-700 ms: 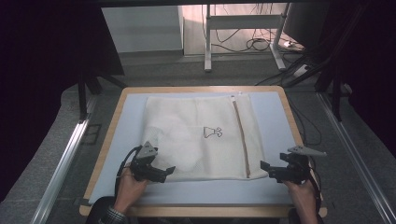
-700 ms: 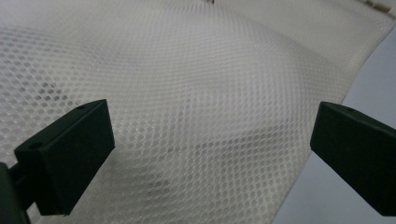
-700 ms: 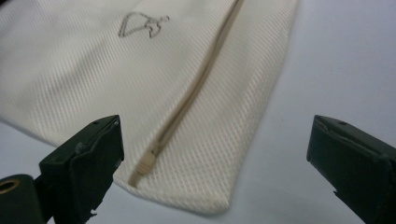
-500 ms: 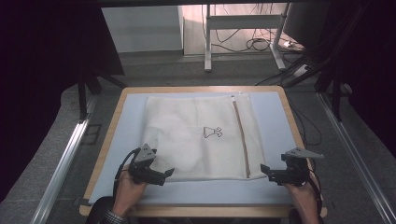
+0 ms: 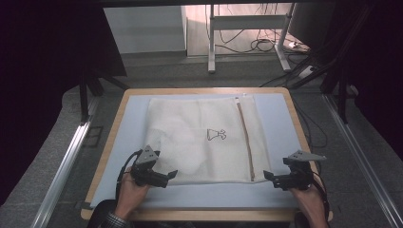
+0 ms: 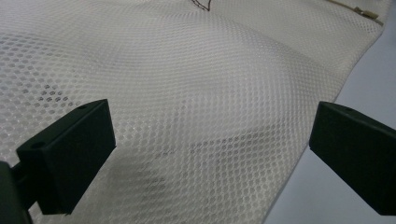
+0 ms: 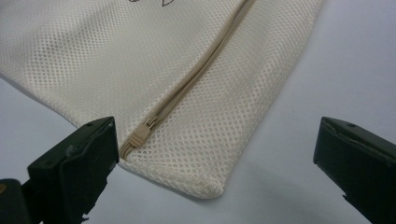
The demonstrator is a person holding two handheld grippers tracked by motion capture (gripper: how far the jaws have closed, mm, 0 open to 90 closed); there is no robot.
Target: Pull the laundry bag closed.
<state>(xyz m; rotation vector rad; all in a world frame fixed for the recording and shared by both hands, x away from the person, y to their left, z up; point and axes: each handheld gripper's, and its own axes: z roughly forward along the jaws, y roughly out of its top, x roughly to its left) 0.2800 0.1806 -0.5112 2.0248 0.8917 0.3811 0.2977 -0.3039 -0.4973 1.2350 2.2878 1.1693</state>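
A cream mesh laundry bag [image 5: 199, 137] lies flat on the pale blue mat [image 5: 285, 118], with a small dark logo [image 5: 216, 135] and a tan zipper [image 5: 245, 140] running down its right side. My left gripper [image 5: 172, 176] is open at the bag's near left edge, its jaws spread over the mesh [image 6: 196, 116]. My right gripper [image 5: 267, 176] is open at the near right corner. Between its jaws lie the zipper pull [image 7: 140, 135] and the bag's corner [image 7: 205, 186], neither of them gripped.
The mat covers a wooden-edged table [image 5: 111, 142]. Beyond the far edge are a white desk frame [image 5: 247, 33] and loose cables [image 5: 266, 45] on the floor. Metal rails [image 5: 64, 166] run along both sides of the table.
Both grippers have eased slightly nearer the bag's front edge. The bag itself has not moved.
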